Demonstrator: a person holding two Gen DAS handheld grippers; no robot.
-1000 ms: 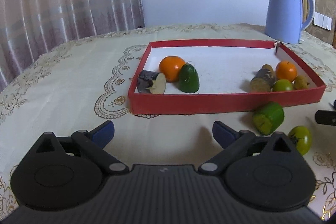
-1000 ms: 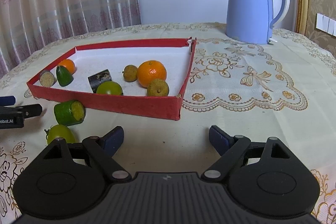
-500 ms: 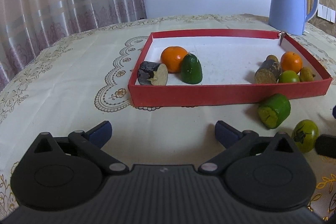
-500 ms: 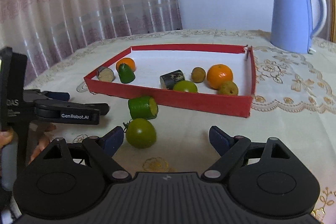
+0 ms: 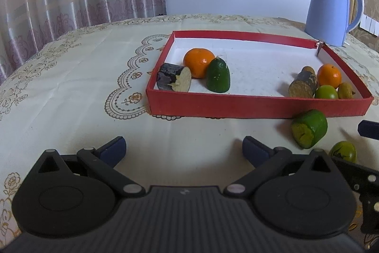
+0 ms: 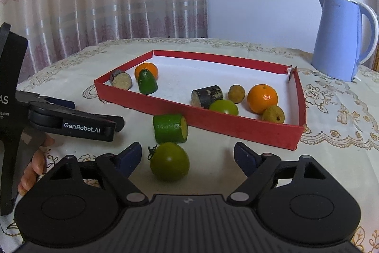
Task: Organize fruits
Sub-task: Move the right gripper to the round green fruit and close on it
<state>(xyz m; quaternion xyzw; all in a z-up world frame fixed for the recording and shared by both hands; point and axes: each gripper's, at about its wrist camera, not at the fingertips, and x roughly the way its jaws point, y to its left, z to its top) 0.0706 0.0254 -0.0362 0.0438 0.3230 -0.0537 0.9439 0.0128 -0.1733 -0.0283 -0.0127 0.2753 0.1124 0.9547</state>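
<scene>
Closing right tool [image 6: 188, 155] astride green tomato [image 6: 169, 161], untouched; cut green chunk [image 6: 170, 128] just beyond; left tool [image 5: 183, 149] apart, empty

Soft even daylight, faint shadows under the fruit, sharp focus, strong fisheye bending at edges.

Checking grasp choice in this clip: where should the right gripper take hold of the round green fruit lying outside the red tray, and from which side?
Grip the round green fruit across its widest middle, coming low from the near side with the right gripper, whose jaws are closing around it without touching. Its stem points left, so the pads meet smooth skin. The cut green piece lies just behind, so stop short.
</scene>
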